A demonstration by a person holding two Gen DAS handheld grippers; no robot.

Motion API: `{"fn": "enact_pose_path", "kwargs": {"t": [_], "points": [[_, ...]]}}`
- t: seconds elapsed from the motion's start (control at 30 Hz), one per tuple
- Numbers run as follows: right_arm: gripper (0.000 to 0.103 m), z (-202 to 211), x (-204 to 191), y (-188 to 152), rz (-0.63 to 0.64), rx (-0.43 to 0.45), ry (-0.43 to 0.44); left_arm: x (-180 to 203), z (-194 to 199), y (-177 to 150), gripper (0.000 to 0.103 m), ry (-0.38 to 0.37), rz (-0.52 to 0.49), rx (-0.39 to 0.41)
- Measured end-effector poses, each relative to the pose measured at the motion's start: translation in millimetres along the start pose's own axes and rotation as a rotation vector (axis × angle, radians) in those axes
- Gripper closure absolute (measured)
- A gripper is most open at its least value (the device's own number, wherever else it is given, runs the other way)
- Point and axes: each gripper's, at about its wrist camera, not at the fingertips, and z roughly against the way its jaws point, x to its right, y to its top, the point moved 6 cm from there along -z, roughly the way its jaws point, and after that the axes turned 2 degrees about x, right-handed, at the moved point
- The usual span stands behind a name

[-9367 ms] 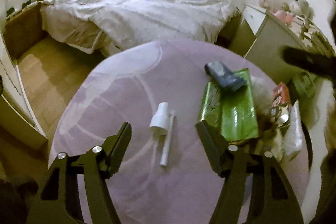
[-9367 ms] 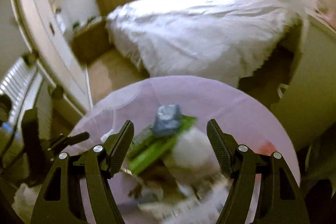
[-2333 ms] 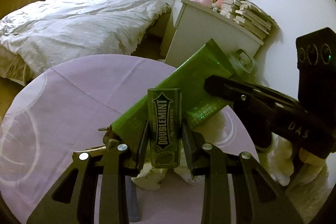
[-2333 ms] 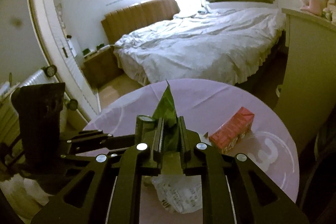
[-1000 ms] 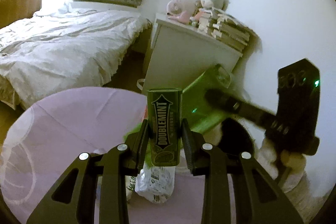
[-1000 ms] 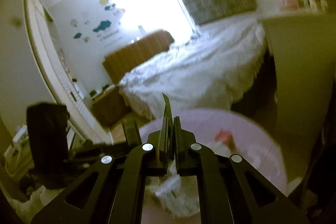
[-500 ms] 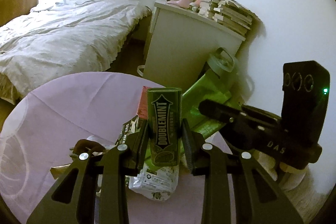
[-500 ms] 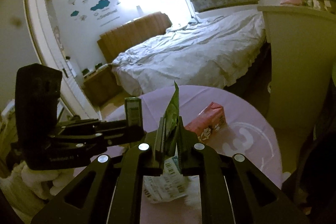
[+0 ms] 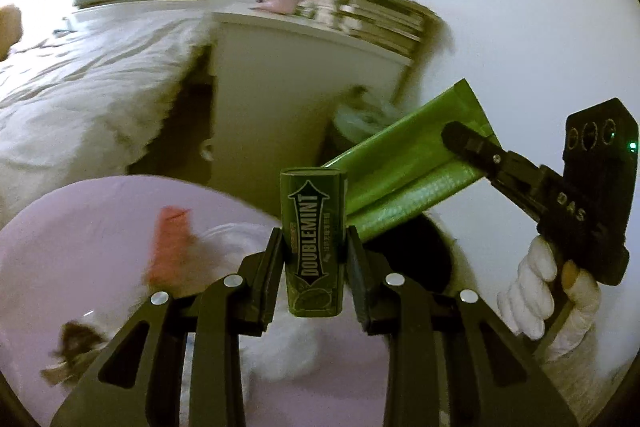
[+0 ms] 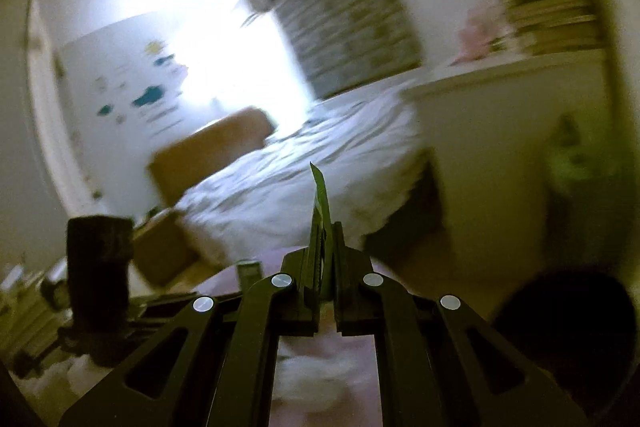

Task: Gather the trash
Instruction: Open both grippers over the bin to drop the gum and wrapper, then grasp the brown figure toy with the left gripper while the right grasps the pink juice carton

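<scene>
1. The left gripper [image 9: 314, 247] is clamped on an upright green Doublemint gum pack [image 9: 313, 241], its two fingers pressing the pack's sides.
2. The right gripper [image 10: 323, 243] is clenched on a flat green wrapper [image 9: 404, 171], seen edge-on between its fingers and sticking out ahead of them.
3. Below both grippers lies the round lilac desk [image 9: 80, 227], with a blurred red carton [image 9: 170, 247] to the left gripper's left.

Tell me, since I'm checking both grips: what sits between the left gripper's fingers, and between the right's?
Left wrist view: the left gripper clamps an upright Doublemint gum pack. Right wrist view: the right gripper pinches a thin green wrapper edge-on.
</scene>
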Motion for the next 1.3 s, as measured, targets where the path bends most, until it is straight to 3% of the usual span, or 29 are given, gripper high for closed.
{"fn": "enact_pose_path", "kwargs": {"t": [0.2,0.4,0.67,0.97,1.03,1.1,1.2,1.3], "points": [[0.097,21,89,-9,-0.067,-0.016,-0.241,54,-70,2,0.072,-0.141,-0.010,-0.068],[0.097,15,179,-55,-0.178,-0.130,-0.436,95,-149,-17,0.072,-0.223,-0.010,-0.182],[0.097,-22,250,-114,-0.271,-0.287,-0.490,111,-227,-40,0.072,-0.210,0.002,-0.323],[0.097,-47,262,-134,-0.307,-0.362,-0.467,109,-246,-48,0.072,-0.174,0.001,-0.370],[0.087,-46,260,-135,-0.310,-0.369,-0.464,109,-248,-46,0.070,-0.159,-0.006,-0.367],[0.051,-44,258,-132,-0.320,-0.355,-0.463,109,-245,-45,0.069,-0.155,-0.014,-0.360],[0.042,-37,254,-127,-0.334,-0.327,-0.460,106,-235,-39,0.052,-0.137,-0.019,-0.333],[0.042,-30,248,-121,-0.334,-0.310,-0.460,103,-223,-32,0.050,-0.138,-0.014,-0.302]]}}
